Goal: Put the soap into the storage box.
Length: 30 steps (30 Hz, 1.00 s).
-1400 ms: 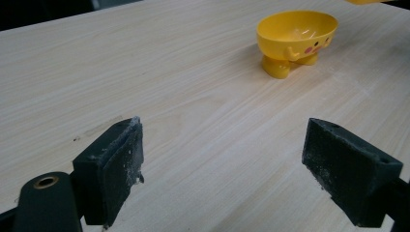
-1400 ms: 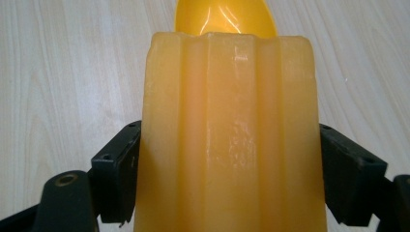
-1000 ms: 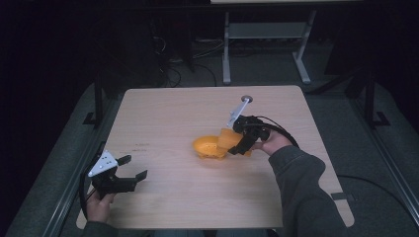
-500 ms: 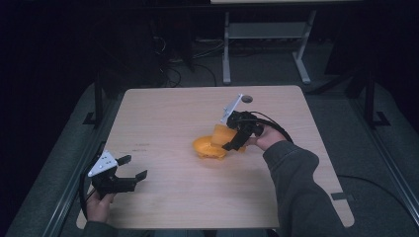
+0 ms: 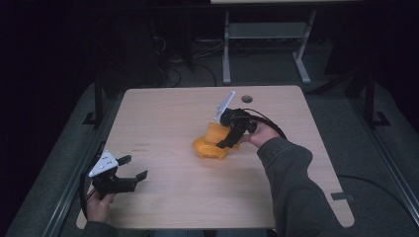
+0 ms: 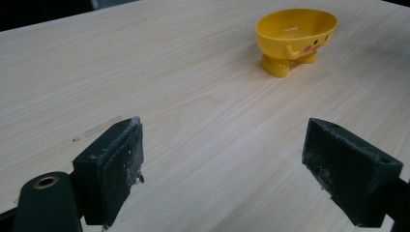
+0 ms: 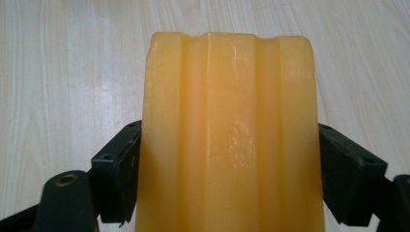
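A yellow footed bowl point(image 5: 210, 149) with a small painted face point(image 6: 296, 38) stands near the table's middle. My right gripper point(image 5: 226, 139) is shut on a pale orange ridged block point(image 5: 215, 132) just above the bowl's far right rim; whether block and bowl touch I cannot tell. In the right gripper view the block point(image 7: 227, 121) stands tall between the two jaws of the right gripper point(image 7: 232, 164) and hides what lies beyond it. My left gripper point(image 5: 132, 168) rests at the front left corner, open with nothing between its jaws, and the left gripper view has the left gripper point(image 6: 232, 169) aimed towards the bowl.
The light wooden table point(image 5: 163, 113) has a round cable hole point(image 5: 247, 98) near its far edge. Behind the table a white metal frame point(image 5: 226, 49) stands on the dark floor. Dark rails run along both sides of the table.
My right gripper has shifted slightly left and away from me with the block in it, bringing the block over the bowl's far rim. The left gripper has not moved.
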Available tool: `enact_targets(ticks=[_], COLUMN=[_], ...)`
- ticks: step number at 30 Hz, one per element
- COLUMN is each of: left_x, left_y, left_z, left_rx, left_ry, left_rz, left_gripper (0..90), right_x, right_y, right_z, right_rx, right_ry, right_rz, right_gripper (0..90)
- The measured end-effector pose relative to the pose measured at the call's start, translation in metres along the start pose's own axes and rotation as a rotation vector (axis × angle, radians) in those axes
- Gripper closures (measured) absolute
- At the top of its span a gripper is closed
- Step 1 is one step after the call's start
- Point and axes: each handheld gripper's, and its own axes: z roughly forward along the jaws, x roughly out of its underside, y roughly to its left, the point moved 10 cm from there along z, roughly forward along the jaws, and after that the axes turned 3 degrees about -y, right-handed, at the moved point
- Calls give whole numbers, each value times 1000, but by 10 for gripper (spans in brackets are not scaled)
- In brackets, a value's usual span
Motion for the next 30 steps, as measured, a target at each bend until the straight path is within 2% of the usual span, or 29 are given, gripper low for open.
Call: enact_targets(ticks=[3, 11, 19, 22, 30], left_x=[0, 0, 0, 0, 0], left_y=[1, 1, 1, 1, 1], left_z=[-1, -1, 0, -1, -1], left_rx=[-2, -2, 0, -1, -1], left_ry=[1, 1, 1, 1, 1], left_rz=[-3, -2, -2, -3, -2], left_gripper=[141, 141, 141, 141, 141], right_x=[-2, -10, -12, -11, -10], right_y=[0, 2, 2, 3, 3], right_z=[4, 10, 24, 28, 38], right_rx=[0, -9, -22, -35, -39], right_ry=[19, 21, 28, 40, 48], right_rz=[-12, -22, -41, -29, -36], right_gripper=[206, 206, 205, 205, 205])
